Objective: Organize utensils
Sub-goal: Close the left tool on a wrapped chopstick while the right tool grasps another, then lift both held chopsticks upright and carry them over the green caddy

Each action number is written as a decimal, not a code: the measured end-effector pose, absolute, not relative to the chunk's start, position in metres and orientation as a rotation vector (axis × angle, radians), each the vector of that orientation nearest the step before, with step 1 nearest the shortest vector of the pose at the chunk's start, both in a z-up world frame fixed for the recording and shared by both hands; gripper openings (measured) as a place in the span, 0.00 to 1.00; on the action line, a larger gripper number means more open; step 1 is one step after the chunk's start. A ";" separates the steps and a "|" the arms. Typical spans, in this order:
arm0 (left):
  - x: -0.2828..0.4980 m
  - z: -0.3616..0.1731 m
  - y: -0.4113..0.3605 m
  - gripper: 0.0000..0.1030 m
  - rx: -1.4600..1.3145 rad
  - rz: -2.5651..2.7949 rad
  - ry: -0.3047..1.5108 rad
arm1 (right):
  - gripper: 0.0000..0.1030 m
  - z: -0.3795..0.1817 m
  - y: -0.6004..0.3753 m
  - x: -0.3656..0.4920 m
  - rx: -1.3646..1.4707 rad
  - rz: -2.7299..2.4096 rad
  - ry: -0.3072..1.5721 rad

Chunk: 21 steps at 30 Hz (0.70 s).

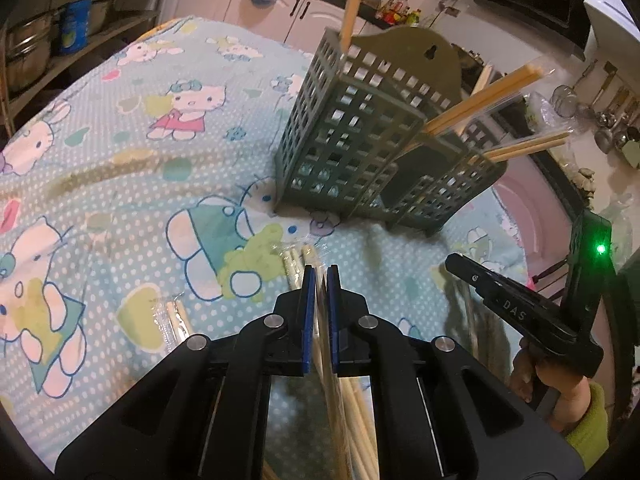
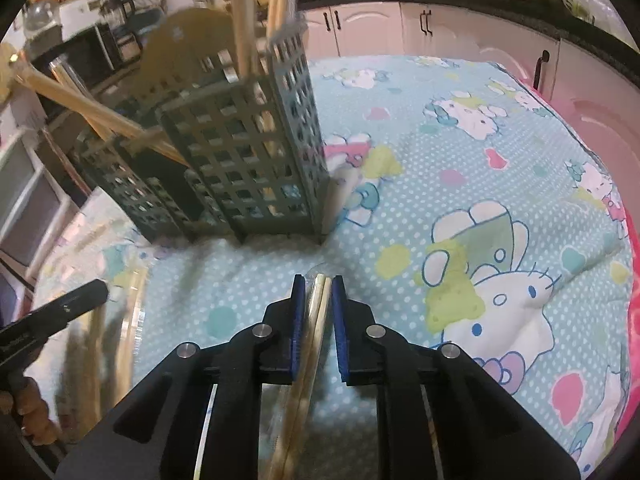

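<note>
A grey-green lattice utensil holder (image 1: 352, 148) stands on the Hello Kitty cloth (image 1: 140, 152); it also shows in the right wrist view (image 2: 248, 160). Wrapped chopstick pairs (image 1: 480, 104) lean out of its compartments. My left gripper (image 1: 321, 276) is shut on a plastic-wrapped chopstick pair (image 1: 328, 368), in front of the holder. My right gripper (image 2: 318, 284) is shut on another wrapped chopstick pair (image 2: 308, 352), also in front of the holder. More wrapped chopsticks (image 1: 294, 260) lie on the cloth by the left fingers.
Another wrapped pair (image 1: 178, 320) lies on the cloth at lower left. The right gripper's body (image 1: 520, 308) and hand show at the right of the left wrist view. Kitchen cabinets (image 2: 372, 28) and a counter with bottles ring the table.
</note>
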State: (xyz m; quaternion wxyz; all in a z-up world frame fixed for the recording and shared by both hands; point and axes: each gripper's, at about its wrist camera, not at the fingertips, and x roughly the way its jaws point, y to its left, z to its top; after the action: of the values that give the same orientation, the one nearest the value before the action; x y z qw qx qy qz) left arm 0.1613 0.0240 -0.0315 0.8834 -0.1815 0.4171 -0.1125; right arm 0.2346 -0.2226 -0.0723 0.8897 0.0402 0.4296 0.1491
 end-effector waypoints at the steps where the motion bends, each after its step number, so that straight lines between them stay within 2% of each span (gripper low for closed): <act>1: 0.160 -0.027 0.024 0.01 -0.380 -0.238 0.859 | 0.12 -0.068 -0.224 0.233 0.090 0.322 0.881; 21: 0.143 0.038 0.048 0.01 -0.414 -0.231 0.686 | 0.05 0.024 -0.227 0.180 0.174 0.479 0.651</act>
State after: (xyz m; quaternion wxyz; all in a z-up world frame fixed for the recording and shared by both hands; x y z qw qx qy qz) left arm 0.1426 0.0476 0.0380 0.9144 -0.2010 0.3331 -0.1121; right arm 0.1800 -0.2272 0.0239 0.9158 0.0845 0.3163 0.2328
